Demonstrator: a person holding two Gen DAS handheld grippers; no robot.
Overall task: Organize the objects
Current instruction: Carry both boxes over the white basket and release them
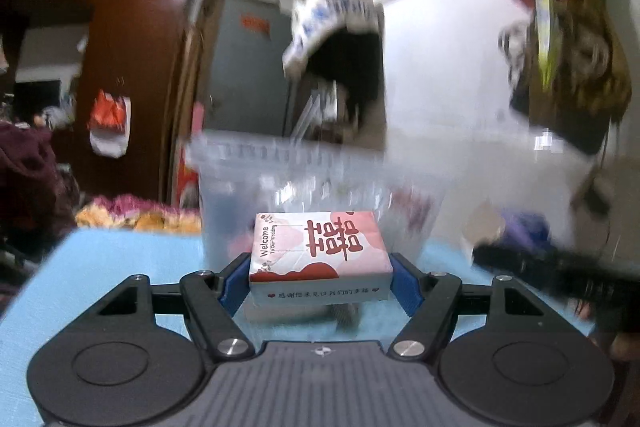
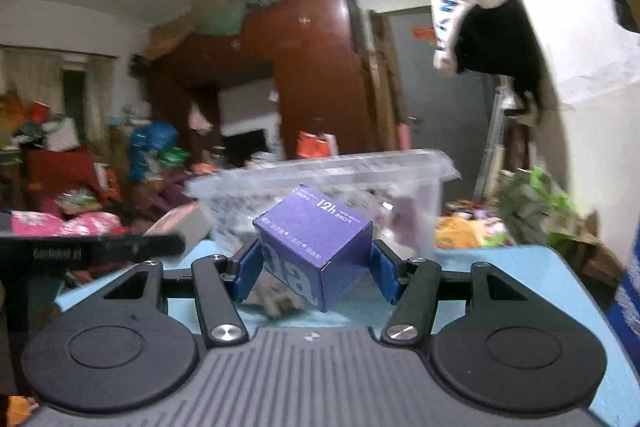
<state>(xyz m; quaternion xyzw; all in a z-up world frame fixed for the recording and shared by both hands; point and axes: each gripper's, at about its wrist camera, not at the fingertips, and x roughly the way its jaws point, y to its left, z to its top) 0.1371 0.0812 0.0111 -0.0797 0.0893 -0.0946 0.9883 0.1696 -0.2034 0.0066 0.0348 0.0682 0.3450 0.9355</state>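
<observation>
My left gripper (image 1: 320, 281) is shut on a pink and white box (image 1: 318, 251) with red characters, held flat above the light blue table (image 1: 120, 259). A clear plastic bin (image 1: 320, 183) stands just behind it. My right gripper (image 2: 314, 273) is shut on a purple box (image 2: 316, 243), tilted on one corner above the table (image 2: 520, 267). The same clear bin (image 2: 328, 179) stands right behind it, with some items inside, blurred.
The other gripper's black body shows at the right of the left wrist view (image 1: 540, 267) and at the left of the right wrist view (image 2: 80, 251). A small crumpled item (image 2: 278, 297) lies on the table under the purple box. Cluttered room behind.
</observation>
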